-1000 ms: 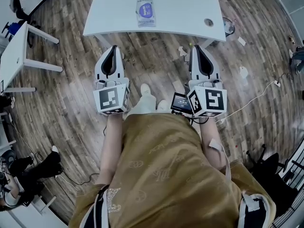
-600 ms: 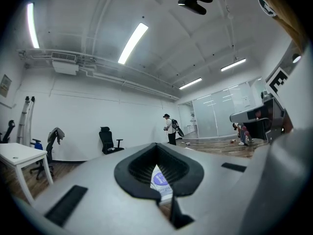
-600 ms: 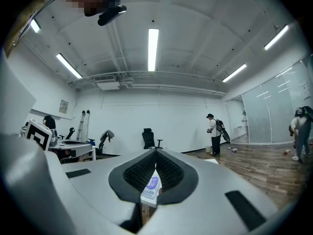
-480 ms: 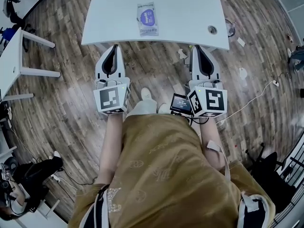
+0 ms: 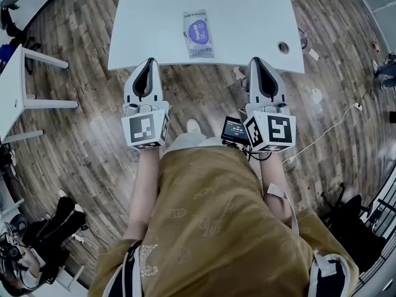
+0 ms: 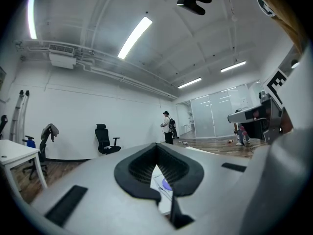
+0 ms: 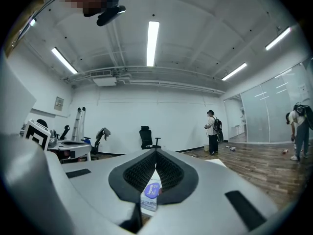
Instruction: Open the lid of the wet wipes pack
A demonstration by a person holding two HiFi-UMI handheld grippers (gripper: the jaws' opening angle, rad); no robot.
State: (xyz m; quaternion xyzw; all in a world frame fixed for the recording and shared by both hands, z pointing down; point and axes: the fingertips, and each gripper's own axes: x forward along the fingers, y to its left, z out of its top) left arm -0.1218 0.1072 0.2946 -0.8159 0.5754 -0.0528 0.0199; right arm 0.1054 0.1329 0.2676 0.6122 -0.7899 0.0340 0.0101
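White table (image 5: 247, 17) | wipes pack (image 5: 199, 49), lid (image 5: 198, 31) seemingly closed, too small to confirm | left claw (image 5: 150, 60), right claw (image 5: 255, 59) pinched together, empty

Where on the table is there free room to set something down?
Table is almost bare. Free: from its left edge to the pack; the stretch between pack and the hole near the right front corner. Nothing crowded; left tool and right tool sit off the front edge.
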